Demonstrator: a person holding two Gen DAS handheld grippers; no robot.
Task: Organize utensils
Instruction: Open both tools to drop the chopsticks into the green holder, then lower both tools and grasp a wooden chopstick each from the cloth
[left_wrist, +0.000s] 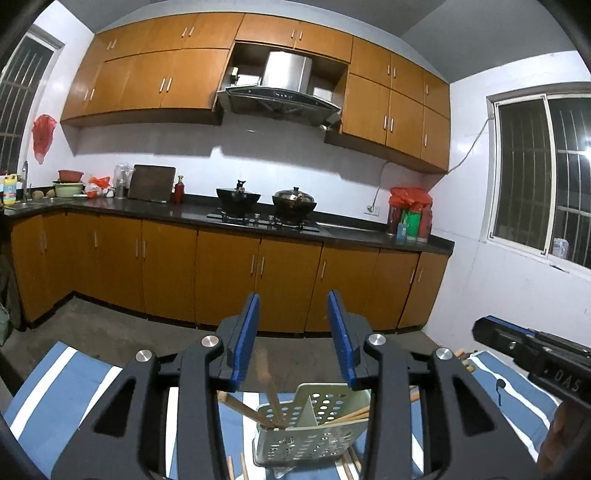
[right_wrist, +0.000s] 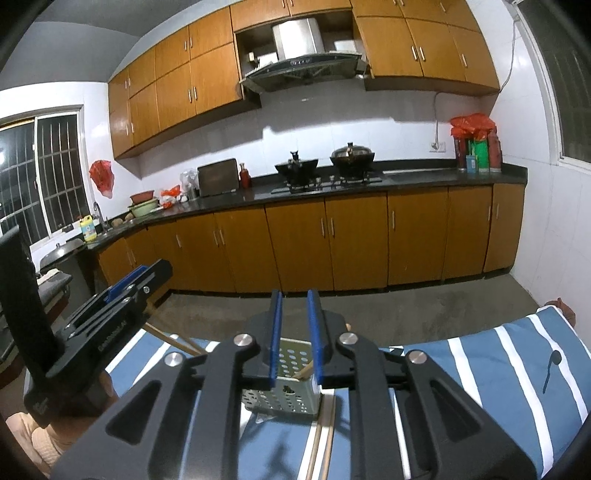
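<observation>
Looking down past my left tongs (left_wrist: 293, 336), apart w/ nothing held. The pale green plastic holder w/ round holes (left_wrist: 314, 432) sits on the blue-white striped surface (left_wrist: 66, 373), just below. Brown wooden chopsticks (left_wrist: 271, 400) lean inside. Right tongs (right_wrist: 295, 332) nearly together, empty, equally near.

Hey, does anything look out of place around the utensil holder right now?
Yes. Several chopsticks lie loose on the striped cloth around the perforated holder, while others lean in its compartments at angles rather than standing upright.
</observation>
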